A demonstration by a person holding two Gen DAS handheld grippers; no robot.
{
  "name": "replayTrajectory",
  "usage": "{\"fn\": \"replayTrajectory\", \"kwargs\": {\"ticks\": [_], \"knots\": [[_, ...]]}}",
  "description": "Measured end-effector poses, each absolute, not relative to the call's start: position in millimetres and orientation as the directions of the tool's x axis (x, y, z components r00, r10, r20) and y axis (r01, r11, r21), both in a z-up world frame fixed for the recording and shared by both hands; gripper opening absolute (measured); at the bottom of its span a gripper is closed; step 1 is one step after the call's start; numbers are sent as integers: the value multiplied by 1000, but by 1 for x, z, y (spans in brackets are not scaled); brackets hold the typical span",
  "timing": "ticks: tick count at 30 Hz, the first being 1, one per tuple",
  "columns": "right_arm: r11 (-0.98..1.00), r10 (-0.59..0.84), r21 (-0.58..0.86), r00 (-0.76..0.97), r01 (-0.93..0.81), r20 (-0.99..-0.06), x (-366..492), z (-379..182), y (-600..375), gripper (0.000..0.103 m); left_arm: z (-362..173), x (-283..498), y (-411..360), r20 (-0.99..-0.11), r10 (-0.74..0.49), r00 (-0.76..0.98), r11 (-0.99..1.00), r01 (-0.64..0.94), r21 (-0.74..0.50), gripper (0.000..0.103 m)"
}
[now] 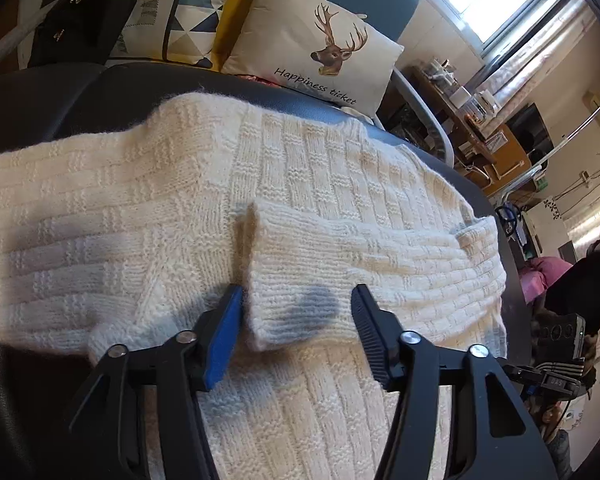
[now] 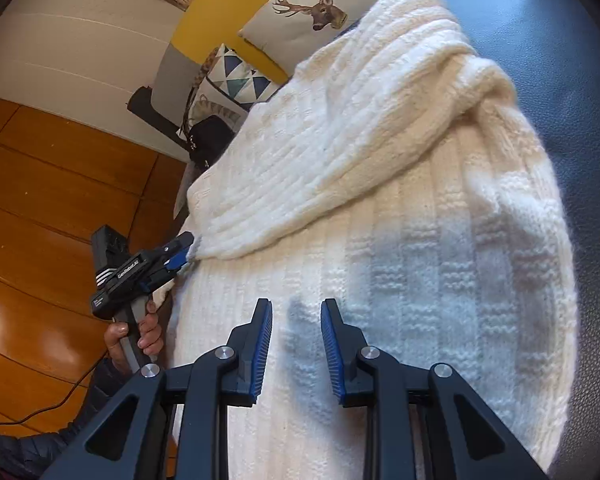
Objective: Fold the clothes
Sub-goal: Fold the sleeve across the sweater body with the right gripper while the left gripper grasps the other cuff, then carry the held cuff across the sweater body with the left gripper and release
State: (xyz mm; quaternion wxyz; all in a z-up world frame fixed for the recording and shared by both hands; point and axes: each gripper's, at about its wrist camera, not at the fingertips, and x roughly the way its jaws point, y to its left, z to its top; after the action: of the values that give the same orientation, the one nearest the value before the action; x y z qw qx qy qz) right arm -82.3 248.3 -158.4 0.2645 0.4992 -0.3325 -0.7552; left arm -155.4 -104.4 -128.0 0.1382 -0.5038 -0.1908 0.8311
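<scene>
A white knit sweater [image 1: 140,208] lies spread on a dark leather seat [image 1: 52,100]. One sleeve is folded across its body, and the ribbed cuff [image 1: 284,280] ends between my left gripper's [image 1: 296,304] fingers. The jaws stand open astride the cuff; the blue pad is beside its left edge and the other finger is apart from it. The right wrist view shows that gripper [image 2: 188,254] at the sleeve end [image 2: 220,240], with a hand [image 2: 148,330] on its handle. My right gripper [image 2: 296,312] hovers just over the sweater's body [image 2: 420,280], slightly open with nothing between its pads.
A deer-print pillow [image 1: 320,52], a patterned cushion [image 1: 196,8] and a black handbag [image 1: 80,16] stand behind the sweater. A cluttered desk [image 1: 476,128] and a window are at the right. Wooden floor [image 2: 40,200] with a cable lies beside the seat [image 2: 548,60].
</scene>
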Motion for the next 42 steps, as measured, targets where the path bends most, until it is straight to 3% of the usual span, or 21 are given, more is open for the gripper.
{"fn": "replayTrajectory", "kwargs": {"ticks": [1, 6, 10, 15, 16, 18, 20, 22, 24, 26, 29, 35, 38, 42], "knots": [[-641, -730, 764, -363, 68, -579, -83, -160, 249, 26, -129, -155, -104, -786, 427, -447, -886, -32, -463, 13], [-651, -720, 755, -378, 76, -582, -80, -160, 250, 23, -124, -151, -95, -783, 408, -470, -895, -35, -445, 10], [-611, -740, 791, -380, 35, -555, -80, -162, 258, 23, -112, -155, -102, -733, 444, -515, -853, 6, -521, 10], [-345, -789, 937, -525, -51, -320, -82, -162, 306, 27, -59, -160, -97, -619, 510, -597, -803, -72, -592, 10], [-338, -763, 938, -562, -75, -320, -82, -161, 316, 27, -47, -163, -94, -594, 525, -609, -792, -93, -604, 10], [-549, -620, 825, -599, -130, -507, -84, -148, 321, 27, -28, -170, -87, -568, 546, -616, -779, -125, -614, 10], [-786, -388, 593, -608, -176, -693, -85, -130, 318, 27, -12, -177, -80, -534, 580, -615, -755, -159, -636, 10], [-923, -226, 368, -620, -110, -751, -87, -115, 301, 27, 4, -181, -76, -489, 612, -622, -723, -189, -664, 10], [-978, -129, 203, -629, -46, -767, -90, -105, 286, 27, 22, -185, -73, -440, 639, -631, -690, -218, -690, 10], [-981, -140, 194, -623, -19, -770, -97, -106, 282, 27, 44, -192, -69, -385, 665, -640, -653, -248, -715, 10], [-955, -224, 297, -612, -19, -758, -104, -115, 296, 27, 78, -202, -59, -352, 671, -653, -652, -293, -699, 10], [-985, -148, 170, -613, 23, -776, -124, -117, 286, 27, 120, -201, -28, -327, 709, -625, -652, -403, -643, 10], [-980, -187, 187, -590, 62, -785, -134, -118, 279, 27, 133, -191, -17, -294, 740, -605, -625, -457, -633, 10], [-990, -128, 136, -645, 38, -753, -136, -115, 280, 25, 139, -175, -16, -261, 770, -583, -593, -502, -630, 10]]}}
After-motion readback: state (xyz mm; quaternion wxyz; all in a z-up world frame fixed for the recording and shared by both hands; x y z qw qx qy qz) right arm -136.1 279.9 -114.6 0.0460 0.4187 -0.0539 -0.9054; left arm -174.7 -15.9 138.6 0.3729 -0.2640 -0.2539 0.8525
